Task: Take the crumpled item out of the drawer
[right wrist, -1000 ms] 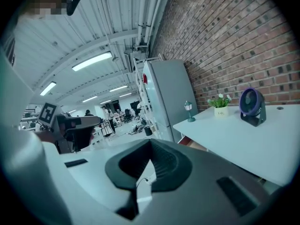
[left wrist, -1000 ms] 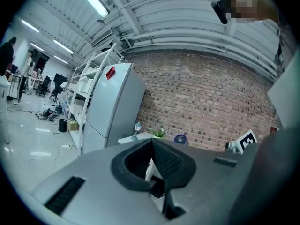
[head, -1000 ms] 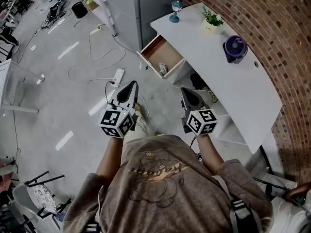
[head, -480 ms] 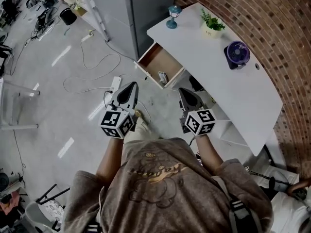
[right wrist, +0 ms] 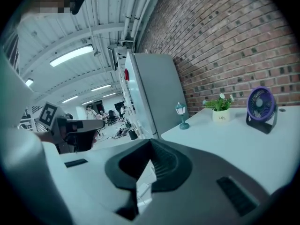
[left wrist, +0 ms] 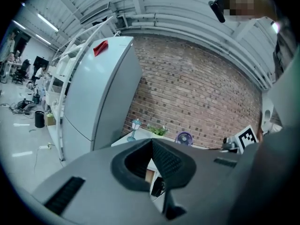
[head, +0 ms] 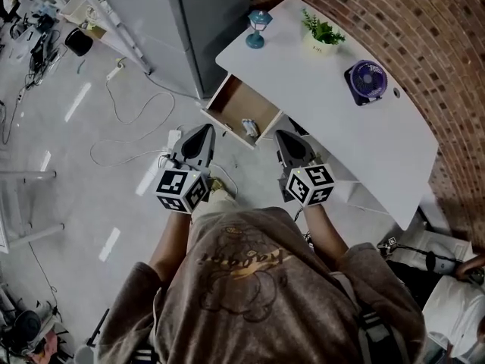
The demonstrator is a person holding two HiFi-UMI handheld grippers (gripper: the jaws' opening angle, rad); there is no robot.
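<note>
The white desk's wooden drawer (head: pixel 227 101) stands pulled open, and a small pale crumpled item (head: pixel 249 127) lies at its near right corner. My left gripper (head: pixel 206 130) hangs shut and empty just short of the drawer's near left side. My right gripper (head: pixel 282 136) is also shut and empty, to the right of the crumpled item and in front of the desk. In the left gripper view the jaws (left wrist: pixel 152 142) meet at their tips, with the desk beyond them. In the right gripper view the jaws (right wrist: pixel 150 145) are closed too.
On the white desk (head: pixel 341 131) stand a small blue lamp (head: pixel 257 29), a potted plant (head: pixel 321 35) and a purple fan (head: pixel 366 80). A grey cabinet (head: pixel 204 21) stands left of the desk. A power strip (head: pixel 173 137) and cables (head: pixel 121 116) lie on the floor.
Both grippers have moved forward toward the desk, so the open drawer now lies just ahead of their tips. The jaws have stayed shut.
</note>
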